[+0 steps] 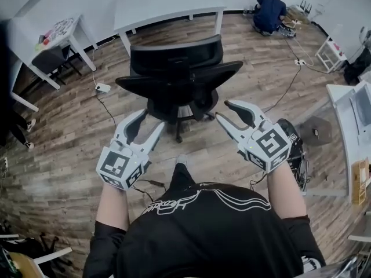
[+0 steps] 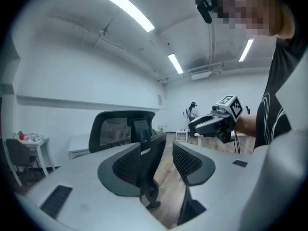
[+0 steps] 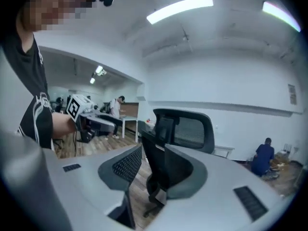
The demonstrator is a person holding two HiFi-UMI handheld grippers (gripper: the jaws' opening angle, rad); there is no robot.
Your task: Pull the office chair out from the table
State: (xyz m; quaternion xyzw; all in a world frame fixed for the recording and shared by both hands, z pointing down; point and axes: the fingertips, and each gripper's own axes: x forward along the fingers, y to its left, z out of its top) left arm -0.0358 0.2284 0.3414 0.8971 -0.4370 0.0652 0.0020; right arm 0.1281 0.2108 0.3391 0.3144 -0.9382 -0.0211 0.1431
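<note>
While the person in a black shirt (image 1: 203, 230) stands looking down, a wood-plank floor (image 1: 69, 155) fills most of the head view. A long white worktop (image 1: 168, 4) stands at the far wall. The black office chair (image 1: 177, 77) stands on the floor in front of that worktop, not tucked beneath it: a strip of floor shows between its mesh backrest and the worktop's edge, and its seat faces the person. A smaller white table (image 1: 58, 30) stands at the far left, and another person in dark blue (image 1: 269, 10) crouches by the far right wall. The left gripper (image 1: 152, 120) and the right gripper (image 1: 223, 110) are held up side by side, well apart, both pointing toward the chair. Each gripper's fingers (image 2: 122, 170) (image 3: 122, 165) stand apart and empty; in both gripper views the chair shows beyond the gap, touched by neither. A small white power strip (image 1: 102, 87) lies on the floor left of the chair.
</note>
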